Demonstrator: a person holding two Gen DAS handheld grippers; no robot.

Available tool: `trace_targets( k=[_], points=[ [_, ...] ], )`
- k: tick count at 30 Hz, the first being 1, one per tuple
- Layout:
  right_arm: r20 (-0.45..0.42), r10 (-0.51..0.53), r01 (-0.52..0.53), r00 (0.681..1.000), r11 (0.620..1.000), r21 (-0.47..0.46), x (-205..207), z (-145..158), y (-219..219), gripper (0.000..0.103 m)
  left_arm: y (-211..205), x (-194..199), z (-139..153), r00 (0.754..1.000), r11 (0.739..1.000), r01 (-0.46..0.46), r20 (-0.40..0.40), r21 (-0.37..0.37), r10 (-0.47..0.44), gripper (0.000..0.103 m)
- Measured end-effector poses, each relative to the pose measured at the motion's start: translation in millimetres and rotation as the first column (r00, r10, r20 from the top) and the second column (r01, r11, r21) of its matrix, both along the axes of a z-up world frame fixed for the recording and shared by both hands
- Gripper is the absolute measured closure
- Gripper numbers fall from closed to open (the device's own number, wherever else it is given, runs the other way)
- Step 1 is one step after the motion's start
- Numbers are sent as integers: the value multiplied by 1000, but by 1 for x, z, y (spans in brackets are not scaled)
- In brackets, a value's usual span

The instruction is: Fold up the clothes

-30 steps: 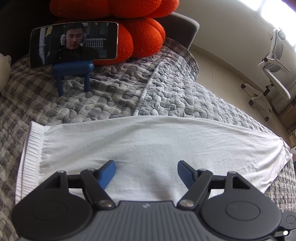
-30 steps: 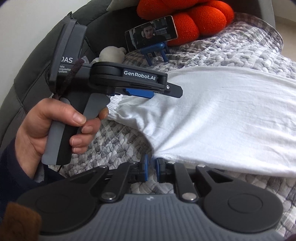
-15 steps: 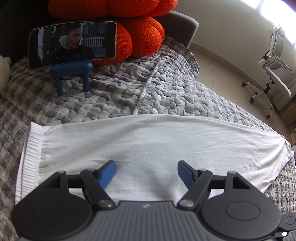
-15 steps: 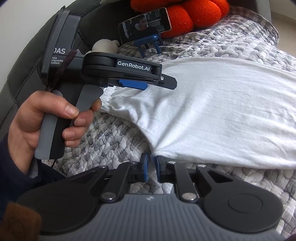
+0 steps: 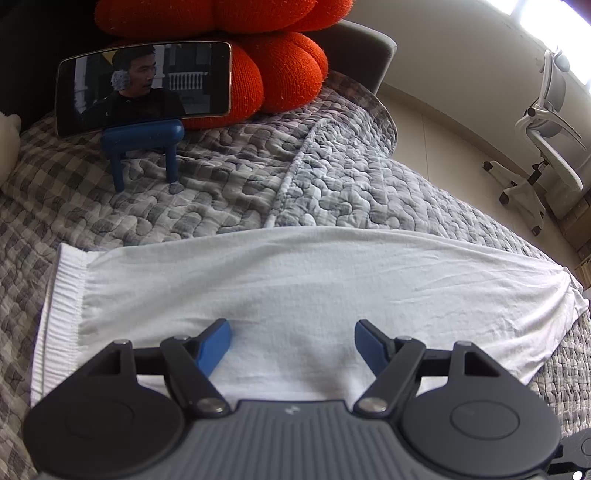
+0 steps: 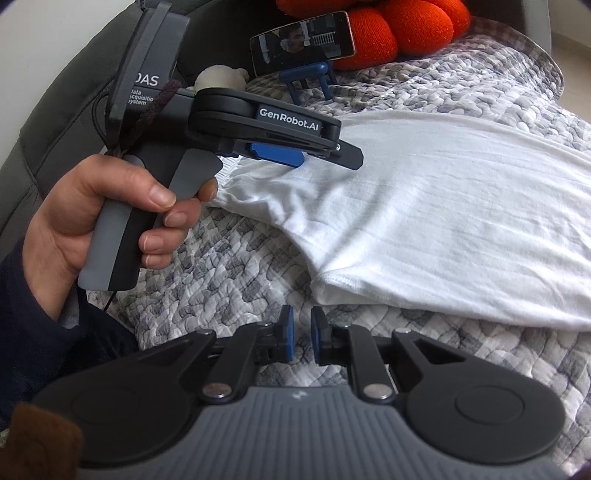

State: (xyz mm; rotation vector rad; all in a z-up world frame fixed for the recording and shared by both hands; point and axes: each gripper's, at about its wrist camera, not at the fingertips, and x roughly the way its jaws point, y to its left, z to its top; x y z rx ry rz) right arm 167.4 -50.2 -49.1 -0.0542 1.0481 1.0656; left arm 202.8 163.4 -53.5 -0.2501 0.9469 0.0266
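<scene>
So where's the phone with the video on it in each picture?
Left wrist view: the phone is top left, on a blue stand.
Right wrist view: the phone is top middle, smaller.
Shared landmark: the orange cushion right behind it.

The left gripper [image 5: 293, 341] hides the near edge of the white garment [image 5: 295, 280], the orange cushion [image 5: 258, 55] and office chair [image 5: 546, 122] run off the frame, and the phone [image 6: 303, 42] picture is too small to read.
</scene>
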Motion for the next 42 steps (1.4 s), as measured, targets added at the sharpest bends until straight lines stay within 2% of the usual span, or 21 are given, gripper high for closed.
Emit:
trace_targets(
  k=[4, 7, 11, 16, 20, 36, 41, 42],
  points=[
    [35, -24, 23, 999, 999, 42, 4, 13, -14, 86, 0, 0, 0, 1000, 1000, 0, 1, 0, 0, 28],
    [68, -91, 87, 994, 995, 57, 13, 19, -28, 86, -1, 0, 0, 1000, 1000, 3, 1, 2, -3, 28],
    [79, -195, 196, 978, 981, 6, 29, 11, -37, 86, -5, 0, 0, 1000, 1000, 14, 1, 17, -14, 27],
    [100, -188, 195, 977, 978, -72, 34, -4, -28, 87, -9, -1, -1, 1000, 999, 25, 0, 41, -25, 27],
    [136, -191, 203, 972, 976, -82, 37, -3, -31, 88, -9, -2, -2, 1000, 999, 27, 0, 47, -27, 27],
    [187, -329, 352, 926, 930, -106, 63, -1, -67, 88, -10, -5, -3, 1000, 997, 20, 3, 80, -20, 27],
    [202, -335, 360, 920, 927, -103, 62, 1, -67, 84, -24, -8, -1, 997, 994, 64, 25, 86, -66, 27],
    [201, -333, 359, 921, 927, -109, 62, 0, -66, 79, -26, -9, -1, 997, 993, 74, 29, 88, -76, 27]
  ],
)
